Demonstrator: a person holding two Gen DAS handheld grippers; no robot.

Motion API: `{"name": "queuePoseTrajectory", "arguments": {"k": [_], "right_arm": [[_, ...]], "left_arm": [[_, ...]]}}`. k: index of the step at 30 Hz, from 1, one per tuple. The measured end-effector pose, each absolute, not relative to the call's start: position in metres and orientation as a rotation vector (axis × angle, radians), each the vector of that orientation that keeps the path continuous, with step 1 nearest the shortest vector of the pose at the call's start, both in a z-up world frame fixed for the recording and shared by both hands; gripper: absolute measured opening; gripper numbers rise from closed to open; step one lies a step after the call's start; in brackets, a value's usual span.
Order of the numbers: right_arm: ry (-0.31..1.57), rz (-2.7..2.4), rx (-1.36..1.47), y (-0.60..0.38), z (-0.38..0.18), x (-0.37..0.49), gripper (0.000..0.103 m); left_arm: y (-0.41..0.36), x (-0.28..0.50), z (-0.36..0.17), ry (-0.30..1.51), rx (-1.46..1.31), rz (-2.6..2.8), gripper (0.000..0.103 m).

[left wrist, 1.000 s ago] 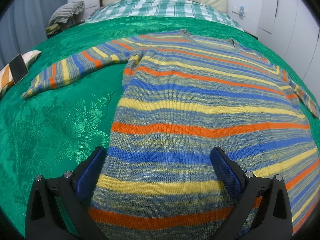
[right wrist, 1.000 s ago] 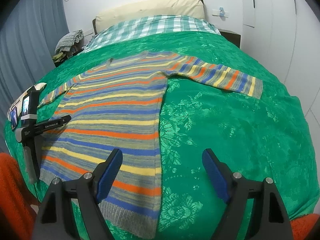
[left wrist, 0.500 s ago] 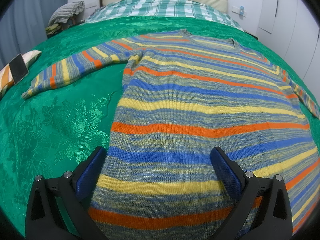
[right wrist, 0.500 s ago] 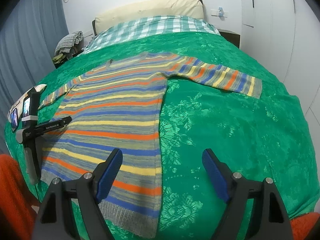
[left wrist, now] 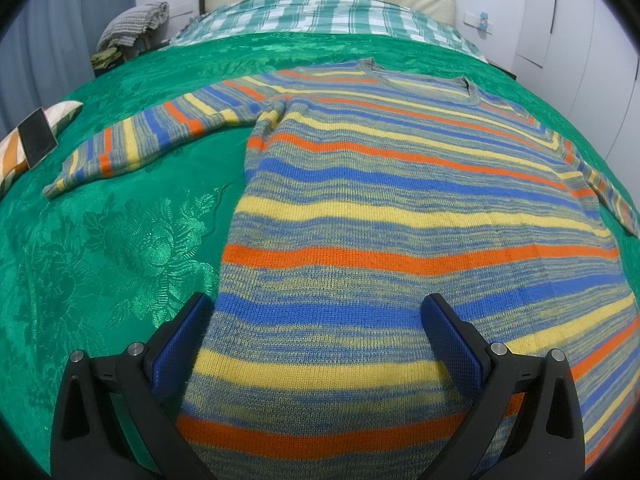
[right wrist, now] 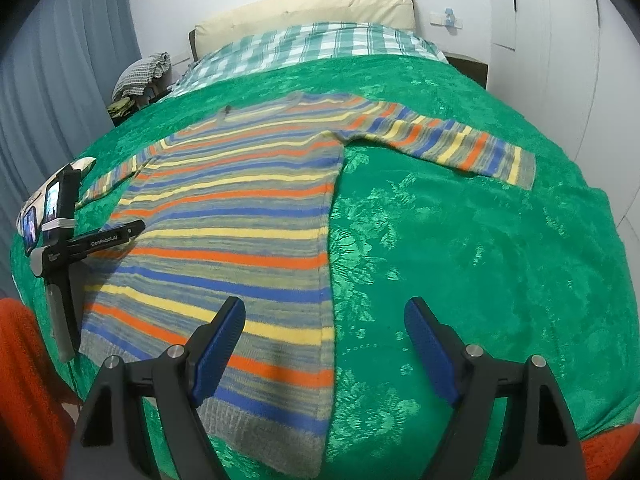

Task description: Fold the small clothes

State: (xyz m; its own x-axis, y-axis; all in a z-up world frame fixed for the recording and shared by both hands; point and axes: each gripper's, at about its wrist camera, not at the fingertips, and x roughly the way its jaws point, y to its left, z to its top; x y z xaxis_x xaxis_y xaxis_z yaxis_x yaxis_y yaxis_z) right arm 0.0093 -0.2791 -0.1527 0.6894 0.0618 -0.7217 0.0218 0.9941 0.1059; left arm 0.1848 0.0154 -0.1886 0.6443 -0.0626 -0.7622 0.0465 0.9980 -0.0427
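Note:
A striped knit sweater in blue, yellow, orange and grey lies flat on the green bedspread, both sleeves spread out. My left gripper is open and empty, hovering over the sweater's lower left part near its side edge. In the right wrist view the sweater fills the left half, its right sleeve stretched to the right. My right gripper is open and empty above the sweater's lower right side edge near the hem. The left gripper's body shows at the sweater's left side.
A phone rests on a striped cushion at the bed's left edge. A checked blanket and cream headboard lie at the far end. A pile of clothes sits at the back left. White wardrobe doors stand on the right.
The right gripper has risen and drawn back slightly, so the sweater's hem shows lower in its view. The left gripper has not moved.

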Motion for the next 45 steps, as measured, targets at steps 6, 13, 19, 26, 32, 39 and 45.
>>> {"name": "queuePoseTrajectory", "arguments": {"k": [6,13,19,26,32,39,45], "right_arm": [[0.788,0.042,0.069,-0.271,-0.148,0.006,0.081],[0.794,0.043,0.077,-0.271,-0.15,0.007,0.081],[0.79,0.043,0.078,-0.272,-0.15,0.007,0.081],[0.798,0.061,0.084,-0.27,-0.151,0.007,0.081],[0.803,0.073,0.078,-0.269,-0.152,0.009,0.081],[0.801,0.074,0.073,-0.268,-0.15,0.006,0.081],[0.811,0.087,0.068,-0.265,-0.153,0.008,0.081]], "left_arm": [[0.015,0.185,-0.188,0.869,-0.02,-0.062,0.103],[0.016,0.185,-0.188,0.868,-0.02,-0.062,0.103],[0.016,0.185,-0.189,0.868,-0.02,-0.062,0.103],[0.016,0.185,-0.189,0.868,-0.02,-0.062,0.103],[0.016,0.185,-0.188,0.868,-0.021,-0.062,0.103],[0.016,0.185,-0.189,0.868,-0.021,-0.062,0.103],[0.015,0.185,-0.189,0.868,-0.021,-0.062,0.103]]}}
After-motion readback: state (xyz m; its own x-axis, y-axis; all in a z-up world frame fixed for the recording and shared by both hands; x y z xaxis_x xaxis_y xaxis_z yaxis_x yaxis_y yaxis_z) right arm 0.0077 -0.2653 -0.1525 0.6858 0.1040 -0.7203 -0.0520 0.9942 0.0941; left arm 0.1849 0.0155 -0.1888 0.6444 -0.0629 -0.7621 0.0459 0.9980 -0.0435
